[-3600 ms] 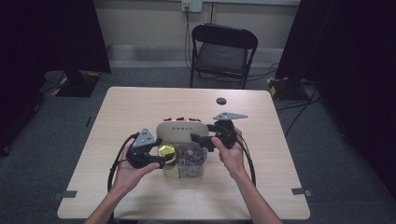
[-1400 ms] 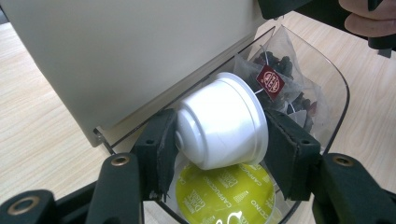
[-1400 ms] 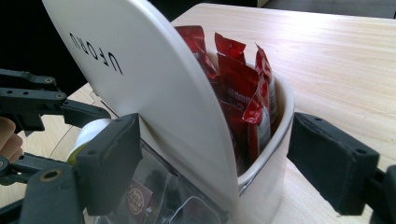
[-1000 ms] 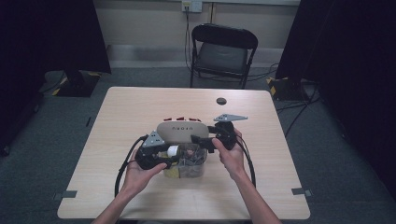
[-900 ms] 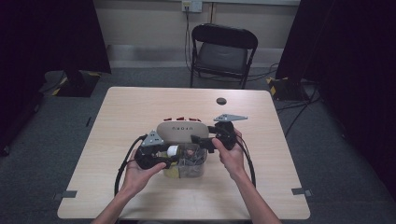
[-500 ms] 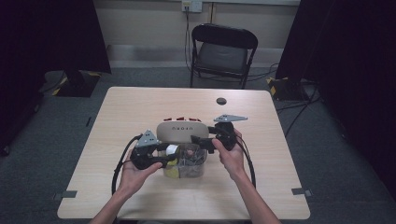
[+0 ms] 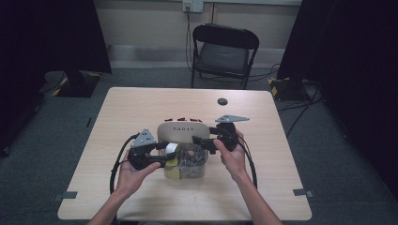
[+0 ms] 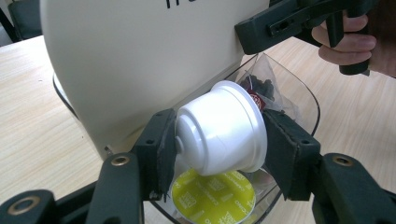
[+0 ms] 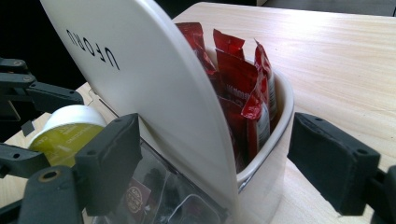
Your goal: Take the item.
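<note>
Left tool [image 8: 219,140] clenched on white plastic coffee capsule [image 8: 219,135]; we keep grip level, lift clear of transparent bin [image 8: 303,98]; right tool [image 9: 215,154] straddles cream organiser [image 9: 154,84], unclenched.

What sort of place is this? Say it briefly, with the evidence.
Probably a recording room or lab set-up, not a kitchen: black curtains hang on both sides, a lone wooden table stands on grey carpet, and a folding chair sits by a wall socket.

"UFOMO"-like lettering on cream holder lid [image 9: 140,84], unclear
</note>
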The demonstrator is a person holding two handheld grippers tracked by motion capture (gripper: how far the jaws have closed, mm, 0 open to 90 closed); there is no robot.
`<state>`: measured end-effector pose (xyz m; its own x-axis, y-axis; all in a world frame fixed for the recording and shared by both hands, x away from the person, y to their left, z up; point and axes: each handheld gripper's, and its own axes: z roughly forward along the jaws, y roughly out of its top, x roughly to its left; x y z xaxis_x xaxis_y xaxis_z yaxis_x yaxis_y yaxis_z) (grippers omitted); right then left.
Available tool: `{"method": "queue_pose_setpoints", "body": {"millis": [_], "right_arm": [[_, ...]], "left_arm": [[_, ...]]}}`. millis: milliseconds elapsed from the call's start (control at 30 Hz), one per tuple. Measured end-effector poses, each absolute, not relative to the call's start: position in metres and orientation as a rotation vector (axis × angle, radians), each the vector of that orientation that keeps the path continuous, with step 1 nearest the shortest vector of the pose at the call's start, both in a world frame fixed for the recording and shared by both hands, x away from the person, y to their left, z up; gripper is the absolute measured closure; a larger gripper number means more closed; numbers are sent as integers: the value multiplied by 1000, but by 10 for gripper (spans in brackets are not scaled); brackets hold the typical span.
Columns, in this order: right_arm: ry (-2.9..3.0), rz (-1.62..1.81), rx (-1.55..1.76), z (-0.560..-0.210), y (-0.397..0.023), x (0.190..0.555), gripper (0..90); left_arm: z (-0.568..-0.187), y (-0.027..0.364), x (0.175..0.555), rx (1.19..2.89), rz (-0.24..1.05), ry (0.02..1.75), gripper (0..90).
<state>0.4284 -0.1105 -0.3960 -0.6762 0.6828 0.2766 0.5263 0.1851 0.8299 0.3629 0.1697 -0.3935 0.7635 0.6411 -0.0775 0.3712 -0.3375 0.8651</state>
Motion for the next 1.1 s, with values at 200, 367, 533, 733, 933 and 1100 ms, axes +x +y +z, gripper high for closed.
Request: {"method": "queue_pose_setpoints", "body": {"millis": [200, 367, 533, 733, 933, 1100], "right_arm": [[2295, 1500, 1181, -396, -110, 428, 165], [2294, 1492, 1180, -396, -109, 428, 167], [2300, 1485, 1179, -396, -109, 428, 164], [2298, 1485, 1180, -396, -108, 429, 159], [2302, 1484, 1178, -396, -108, 429, 149], [2303, 1489, 1175, -395, -108, 430, 143]], "left_arm": [[-390, 174, 362, 1940, 332, 763, 462], [-387, 178, 360, 1933, 333, 757, 463], [-385, 182, 360, 1922, 337, 780, 462], [-381, 188, 358, 1916, 347, 775, 463], [-375, 200, 358, 1911, 364, 782, 462], [-371, 209, 358, 1906, 372, 796, 463]]}}
